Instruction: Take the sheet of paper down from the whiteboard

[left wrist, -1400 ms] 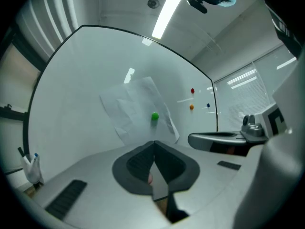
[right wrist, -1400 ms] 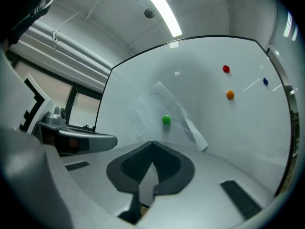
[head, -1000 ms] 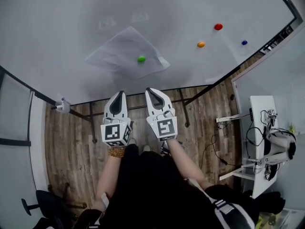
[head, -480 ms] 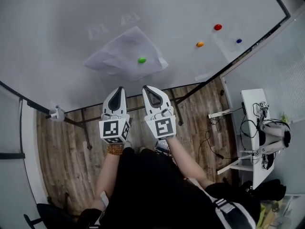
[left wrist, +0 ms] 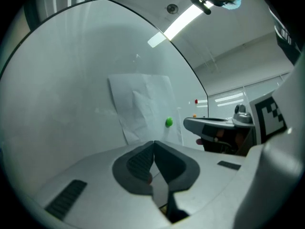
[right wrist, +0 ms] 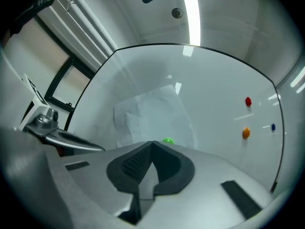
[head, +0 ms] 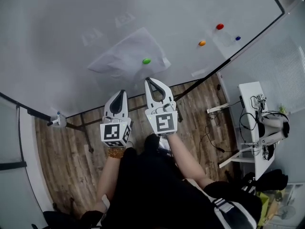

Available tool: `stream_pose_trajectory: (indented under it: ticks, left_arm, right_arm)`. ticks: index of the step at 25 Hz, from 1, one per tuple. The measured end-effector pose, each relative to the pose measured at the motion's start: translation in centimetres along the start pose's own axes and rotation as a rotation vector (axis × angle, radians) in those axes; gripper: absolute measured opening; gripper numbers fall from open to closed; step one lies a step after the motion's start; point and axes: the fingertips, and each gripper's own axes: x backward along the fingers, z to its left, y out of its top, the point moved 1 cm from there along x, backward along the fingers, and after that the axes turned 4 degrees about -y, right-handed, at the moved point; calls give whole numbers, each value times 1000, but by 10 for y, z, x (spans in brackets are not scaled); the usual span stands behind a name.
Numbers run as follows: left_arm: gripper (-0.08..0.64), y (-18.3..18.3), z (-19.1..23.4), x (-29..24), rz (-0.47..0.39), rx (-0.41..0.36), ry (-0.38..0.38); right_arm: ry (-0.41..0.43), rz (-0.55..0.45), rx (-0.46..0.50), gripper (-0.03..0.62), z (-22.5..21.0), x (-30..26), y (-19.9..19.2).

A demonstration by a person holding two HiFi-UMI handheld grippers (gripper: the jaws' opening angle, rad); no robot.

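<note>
Sheet of paper [head: 125, 56] pinned by green magnet [head: 146, 60]; left gripper [head: 122, 92] and right gripper [head: 150, 80] closed, empty. We advise opening first.

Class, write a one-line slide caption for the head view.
Shut left gripper and right gripper face a paper sheet held on the whiteboard by a green magnet.

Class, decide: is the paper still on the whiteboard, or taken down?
Still on. The paper hangs on the whiteboard under a green magnet; the left gripper and right gripper are short of it.
</note>
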Motion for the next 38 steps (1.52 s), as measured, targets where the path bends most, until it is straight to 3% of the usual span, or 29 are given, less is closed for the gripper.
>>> stream_pose_trajectory:
  ticks: [13,19,25,38]
  left_arm:
    - [12,-9,14,-8,-3,-10,4]
    - [12,-15,12,-13,15,-15,-2]
    - [12,-19,8,-18,28,-29,0]
    - [12,-21,22,-19,47,-52,29]
  right_arm:
    - [-60,-20,7,0,-17,-17,-7]
    - [-45,-21,13,2,-21,-23,-4]
    - [-25,27,-1,73,-23,-32,-18]
    - [-47,42,-41,141,-34,-46,-19]
